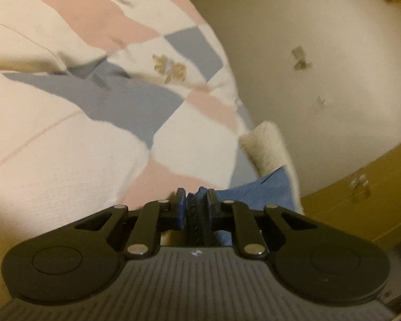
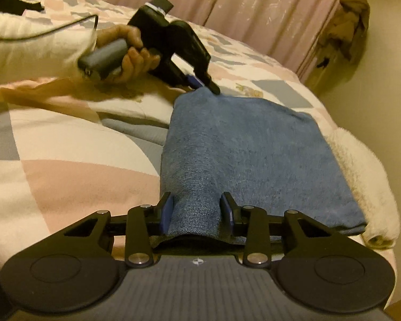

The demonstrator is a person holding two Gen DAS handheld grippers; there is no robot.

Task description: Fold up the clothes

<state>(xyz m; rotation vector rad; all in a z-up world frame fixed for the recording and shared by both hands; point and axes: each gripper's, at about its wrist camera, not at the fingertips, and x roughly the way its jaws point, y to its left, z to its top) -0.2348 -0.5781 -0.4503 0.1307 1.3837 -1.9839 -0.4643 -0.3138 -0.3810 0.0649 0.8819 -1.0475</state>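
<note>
Gripping jeans point(image 2: 243, 155) edges, both tools, bed point(image 2: 74, 165)

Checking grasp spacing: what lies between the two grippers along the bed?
In the right wrist view, only the folded blue denim garment spans from the right gripper to the left gripper; each grips one end.

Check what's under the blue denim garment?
The blue denim garment lies on the patterned bedspread, its right edge beside or over a white fluffy blanket. Whatever lies beneath its middle is covered.
</note>
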